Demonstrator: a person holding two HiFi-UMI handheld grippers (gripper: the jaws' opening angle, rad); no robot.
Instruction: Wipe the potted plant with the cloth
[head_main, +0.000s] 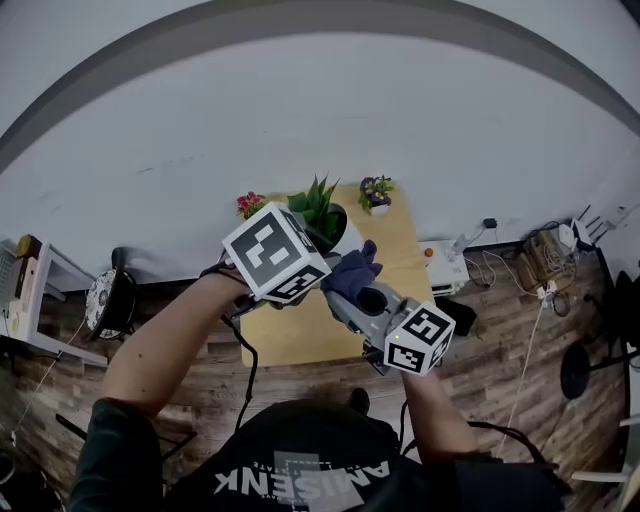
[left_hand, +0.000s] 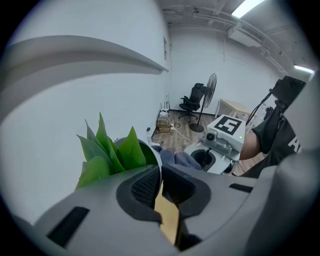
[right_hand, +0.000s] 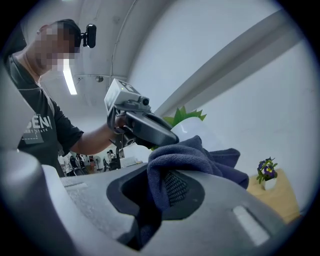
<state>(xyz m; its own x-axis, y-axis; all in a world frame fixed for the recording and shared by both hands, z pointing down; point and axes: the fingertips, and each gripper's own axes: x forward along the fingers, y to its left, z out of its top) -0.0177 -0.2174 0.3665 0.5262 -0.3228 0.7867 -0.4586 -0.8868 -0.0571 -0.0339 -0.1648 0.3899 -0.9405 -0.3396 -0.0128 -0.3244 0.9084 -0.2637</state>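
A green spiky plant (head_main: 318, 205) in a white pot (head_main: 345, 236) stands at the back of a small wooden table (head_main: 300, 335). My left gripper (head_main: 322, 256) reaches in from the left; in the left gripper view its jaws (left_hand: 161, 175) are shut on the pot's thin white rim (left_hand: 156, 152) beside the leaves (left_hand: 107, 150). My right gripper (head_main: 352, 292) comes from the right, shut on a dark blue cloth (head_main: 352, 268). In the right gripper view the bunched cloth (right_hand: 200, 157) lies against the pot's white side (right_hand: 200, 131), just under the left gripper (right_hand: 170, 137).
A small pink flower pot (head_main: 250, 204) stands at the table's back left corner and a purple one (head_main: 376, 192) at the back right. A white wall runs right behind the table. Cables and a power strip (head_main: 450, 262) lie on the floor to the right.
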